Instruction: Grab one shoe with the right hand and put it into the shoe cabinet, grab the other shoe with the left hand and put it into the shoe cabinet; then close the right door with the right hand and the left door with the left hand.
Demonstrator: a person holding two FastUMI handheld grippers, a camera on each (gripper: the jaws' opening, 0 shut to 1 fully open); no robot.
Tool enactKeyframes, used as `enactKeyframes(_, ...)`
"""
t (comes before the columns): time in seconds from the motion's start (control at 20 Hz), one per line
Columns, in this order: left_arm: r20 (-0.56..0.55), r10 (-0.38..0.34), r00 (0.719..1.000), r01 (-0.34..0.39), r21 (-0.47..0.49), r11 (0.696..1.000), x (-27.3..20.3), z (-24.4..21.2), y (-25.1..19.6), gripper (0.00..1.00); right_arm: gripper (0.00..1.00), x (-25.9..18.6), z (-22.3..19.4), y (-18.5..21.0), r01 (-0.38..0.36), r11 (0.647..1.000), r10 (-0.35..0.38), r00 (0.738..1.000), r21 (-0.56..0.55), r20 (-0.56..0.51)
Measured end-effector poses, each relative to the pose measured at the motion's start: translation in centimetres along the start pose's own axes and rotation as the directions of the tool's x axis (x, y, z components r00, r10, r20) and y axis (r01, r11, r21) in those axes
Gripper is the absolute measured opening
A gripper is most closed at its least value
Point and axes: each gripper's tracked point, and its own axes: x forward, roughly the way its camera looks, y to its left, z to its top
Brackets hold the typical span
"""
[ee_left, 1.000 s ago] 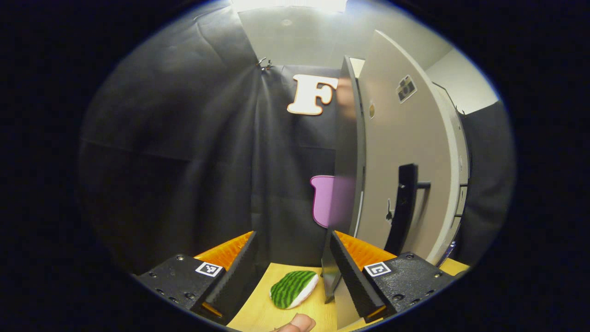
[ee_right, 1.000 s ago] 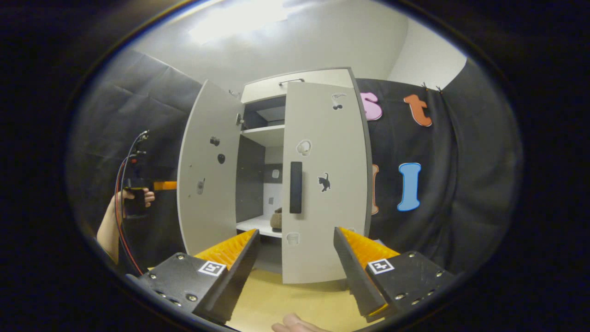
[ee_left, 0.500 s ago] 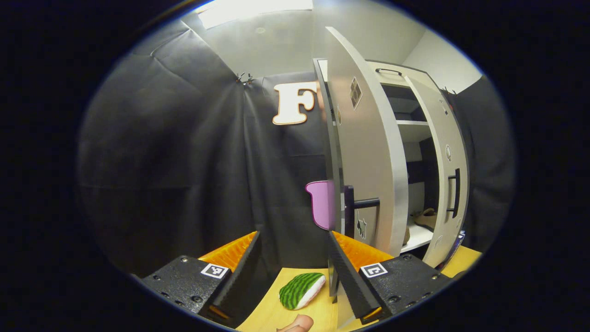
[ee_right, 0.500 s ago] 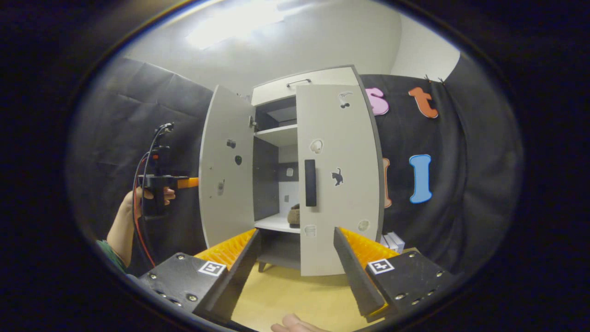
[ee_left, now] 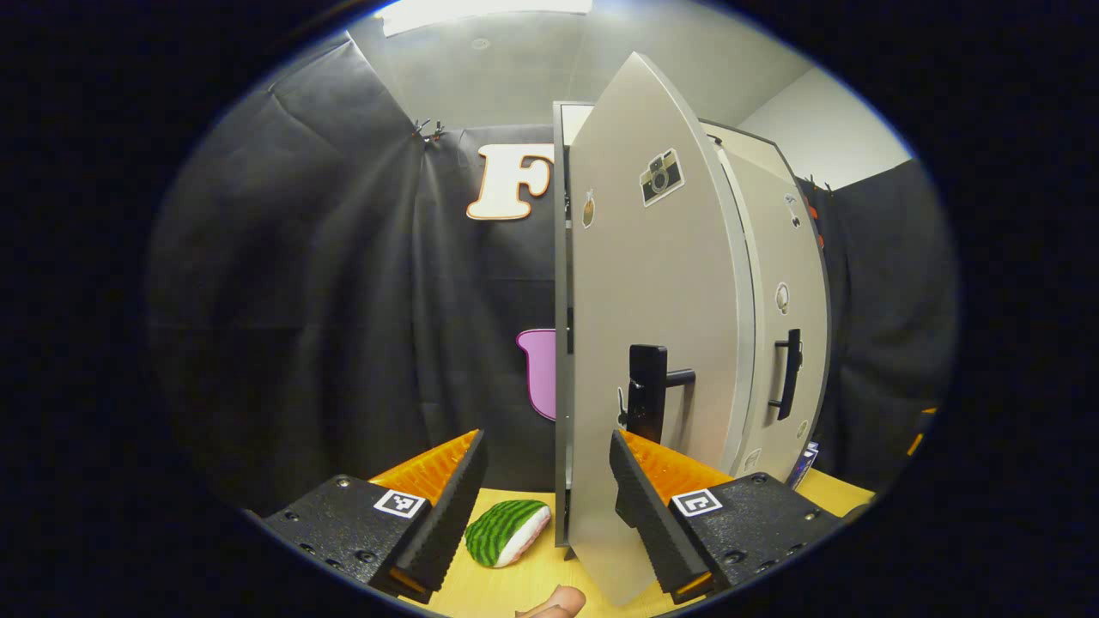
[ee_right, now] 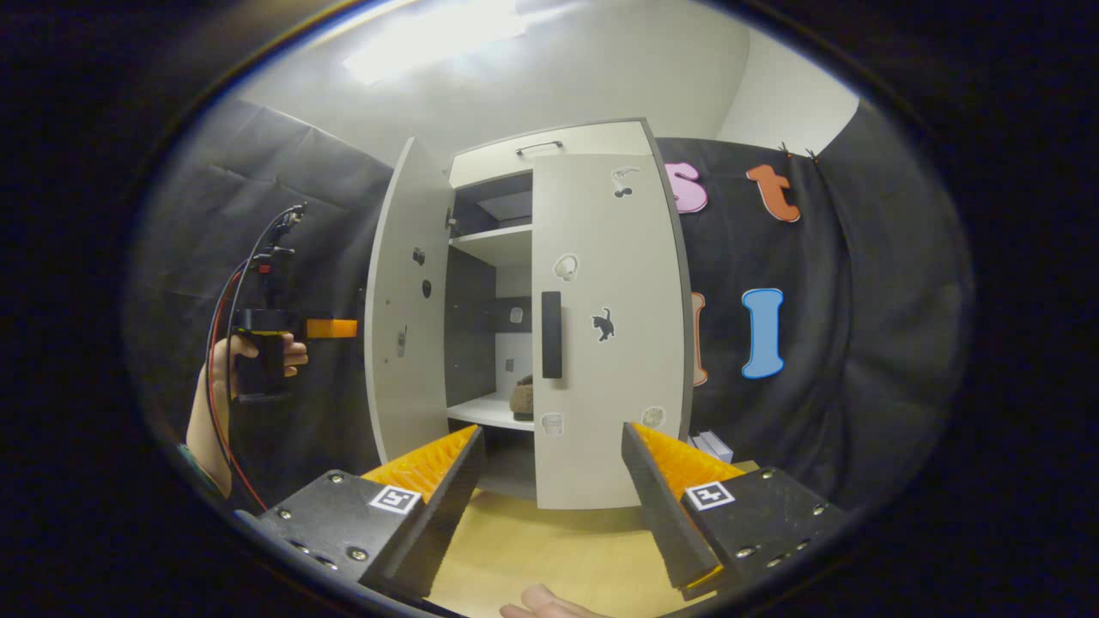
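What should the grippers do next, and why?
Probably the left gripper should push the left door shut. A shoe already sits on the cabinet shelf, the right door looks closed, and the left door hangs open beside the open fingers.

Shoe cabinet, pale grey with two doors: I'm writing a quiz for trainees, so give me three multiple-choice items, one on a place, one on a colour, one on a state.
1. Where is the brown shoe?
A. On the wooden floor
B. On a white shelf inside the pale grey shoe cabinet
C. In the right gripper

2. What colour is the bar handle on the right door?
A. Black
B. Orange
C. White

3. How does the left door stand?
A. Shut
B. Open
C. Taken off

Answers: 1 B, the shoe lies behind the doors' gap; 2 A, a dark bar on pale grey; 3 B, it swings out, showing shelves.
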Motion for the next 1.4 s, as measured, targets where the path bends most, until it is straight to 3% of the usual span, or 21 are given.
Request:
enactKeyframes(0.25, -0.013, -0.047, 0.999, 0.047, -0.012, 0.999, 0.8, -0.2, -2.9, 0.88, 0.96, -0.3, -0.3, -0.2, 0.018, 0.999, -0.017, 1.0, 0.041, -0.015)
enactKeyframes(0.6, -0.026, -0.098, 0.995, 0.097, -0.032, 0.995, 2.5, -0.3, -6.6, 0.89, 0.96, -0.7, -0.1, -1.2, 0.101, 0.995, -0.101, 0.995, 0.027, -0.014)
enactKeyframes(0.8, -0.081, -0.185, 0.979, 0.179, -0.078, 0.981, 3.7, -1.9, -11.3, 0.91, 0.96, -1.2, 1.2, -2.0, 0.149, 0.989, -0.15, 0.988, 0.016, 0.04)
enactKeyframes(1.0, -0.051, -0.167, 0.985, 0.164, -0.061, 0.985, 3.8, -0.9, -12.9, 0.95, 0.96, -1.9, 1.9, -2.8, 0.189, 0.982, -0.189, 0.979, 0.007, 0.08)
enactKeyframes(1.4, 0.017, -0.153, 0.988, 0.154, -0.057, 0.986, -1.1, 0.0, -13.6, 0.96, 0.96, -2.8, 1.9, -3.6, 0.227, 0.974, -0.227, 0.971, 0.015, 0.078)
